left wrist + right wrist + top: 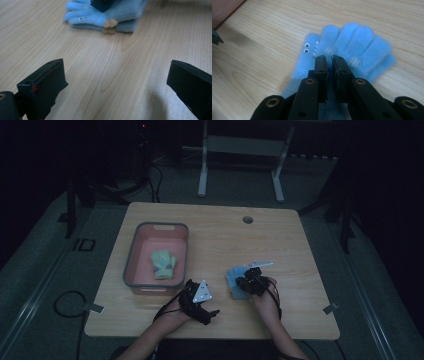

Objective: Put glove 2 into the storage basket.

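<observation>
A fuzzy blue glove (234, 281) (352, 42) with googly eyes lies flat on the wooden table (220, 240), its cuff toward the person. My right gripper (246, 282) (329, 58) is down on the glove's middle, its jaws drawn almost together with a thin slit between them, pinching the fabric. My left gripper (212, 302) (117, 67) hovers low near the front edge, open wide with bare wood between its jaws, pointing at the blue glove (110, 15). A green glove (163, 264) lies in the bin.
A pink bin with a grey rim (131, 255) stands on the left half of the table. A cable hole (247, 219) is at the back edge. Another desk's legs (202, 175) stand on the floor beyond.
</observation>
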Demonstrator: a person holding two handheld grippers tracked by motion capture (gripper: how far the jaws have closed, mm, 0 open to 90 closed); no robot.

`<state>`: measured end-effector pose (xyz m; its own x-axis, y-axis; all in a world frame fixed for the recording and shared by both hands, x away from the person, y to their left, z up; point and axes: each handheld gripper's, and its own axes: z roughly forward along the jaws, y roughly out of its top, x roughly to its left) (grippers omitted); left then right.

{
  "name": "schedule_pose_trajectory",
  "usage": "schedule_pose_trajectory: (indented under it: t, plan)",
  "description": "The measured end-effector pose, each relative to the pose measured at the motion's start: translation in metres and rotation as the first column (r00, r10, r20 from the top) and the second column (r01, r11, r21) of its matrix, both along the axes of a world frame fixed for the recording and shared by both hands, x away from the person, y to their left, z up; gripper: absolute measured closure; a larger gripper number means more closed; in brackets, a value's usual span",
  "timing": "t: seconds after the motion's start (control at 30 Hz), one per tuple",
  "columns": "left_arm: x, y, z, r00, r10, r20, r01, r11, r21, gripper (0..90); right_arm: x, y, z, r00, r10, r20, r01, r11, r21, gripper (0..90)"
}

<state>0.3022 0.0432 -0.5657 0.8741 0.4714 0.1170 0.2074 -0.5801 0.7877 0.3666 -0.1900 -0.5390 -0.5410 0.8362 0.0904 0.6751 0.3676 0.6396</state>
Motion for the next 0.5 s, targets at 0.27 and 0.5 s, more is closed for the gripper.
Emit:
schedule_pose_trajectory:
  t: [0.27,0.5]
  plan:
    - [-0.003,-0.002,0.004,0.9969,-0.007,0.078,0.006,0.9999,0.009,2.7,-0.005,-0.007,0.012,0.9981,0.051,0.032,-0.053,0.9979,0.039,58.0]
    - [-0.004,-0.004,0.009,0.9973,-0.006,0.074,0.011,0.9977,-0.066,3.9,-0.002,-0.027,0.021,0.9958,0.068,0.061,-0.073,0.9934,0.088,28.3]
